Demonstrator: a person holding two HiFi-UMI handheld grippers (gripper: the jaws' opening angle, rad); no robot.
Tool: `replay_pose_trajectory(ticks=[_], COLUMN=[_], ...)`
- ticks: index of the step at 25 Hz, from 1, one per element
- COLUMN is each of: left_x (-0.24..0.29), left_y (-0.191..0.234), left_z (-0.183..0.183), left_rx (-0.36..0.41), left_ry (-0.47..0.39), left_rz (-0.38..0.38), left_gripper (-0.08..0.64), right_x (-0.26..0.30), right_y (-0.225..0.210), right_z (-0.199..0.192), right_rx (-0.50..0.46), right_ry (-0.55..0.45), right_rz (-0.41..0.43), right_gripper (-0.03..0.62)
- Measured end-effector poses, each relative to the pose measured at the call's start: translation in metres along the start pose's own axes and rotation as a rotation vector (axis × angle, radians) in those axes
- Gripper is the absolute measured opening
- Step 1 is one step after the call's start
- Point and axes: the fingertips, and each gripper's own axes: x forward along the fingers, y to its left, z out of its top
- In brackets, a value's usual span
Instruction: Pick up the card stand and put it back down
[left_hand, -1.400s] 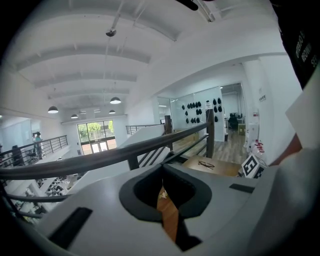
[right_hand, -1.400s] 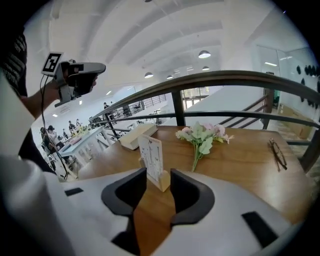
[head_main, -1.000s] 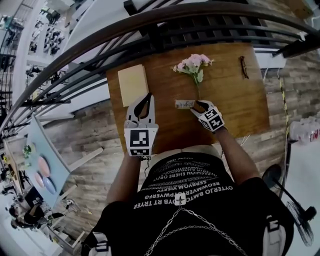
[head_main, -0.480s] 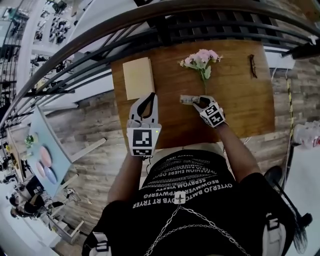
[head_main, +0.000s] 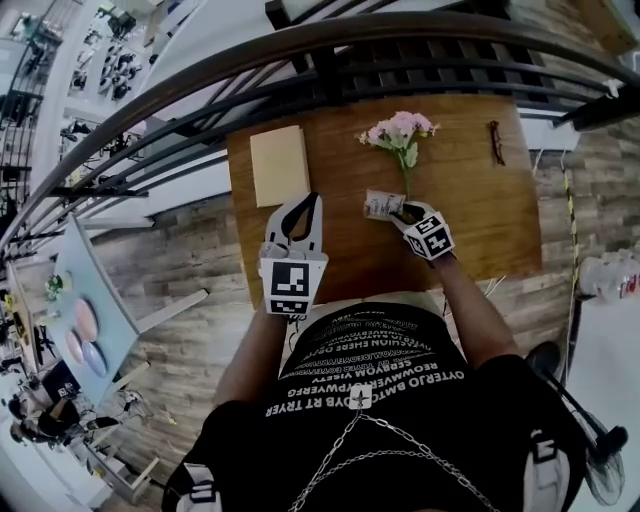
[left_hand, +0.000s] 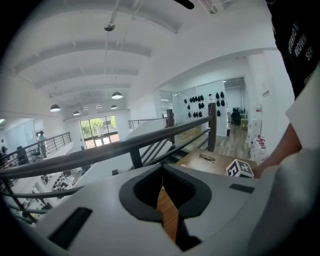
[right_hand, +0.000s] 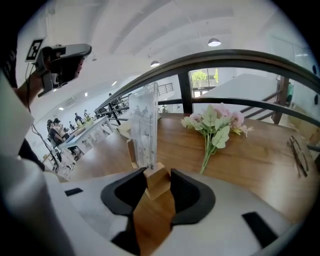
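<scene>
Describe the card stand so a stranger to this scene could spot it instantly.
Find the wooden table by the dark railing, then the pink flowers lying on it. At the near end of their stem is the card stand: a small wooden block holding an upright clear panel, unlike the flat tan pad left of it.

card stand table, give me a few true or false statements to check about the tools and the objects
The right tool has the card stand's wooden base between its jaws. True; they have just been closing on it.
The left tool holds the flowers. False: its jaws are together on nothing; the flowers lie on the table.
The glasses lie near the table's right edge in the head view. True.
The pale pad lies under the flowers. False: it lies apart, to their left.
</scene>
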Motion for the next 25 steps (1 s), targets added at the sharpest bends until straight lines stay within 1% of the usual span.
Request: replay_pose_trajectory(ticks=[8,15,25], left_x=[-0.025,-0.045,-0.066], left_y=[0.003,0.004,0.0], left_z=[0.007,0.016,0.018], left_rx=[0.003,0.008,0.029], left_ry=[-0.059,-0.106,-0.139], left_rz=[-0.015,-0.019,-0.055], left_gripper=[0.028,0.028,0.028], right_x=[-0.036,-0.071,-0.102], right_y=[0.017,0.031,0.06], right_z=[0.025,0.049,0.079], right_rx=[0.027,0.04,0.04], right_ry=[-0.036,-0.073,-0.15], right_rz=[-0.023,-0.064,-0.073], right_gripper=[0.163,0.163,0.163])
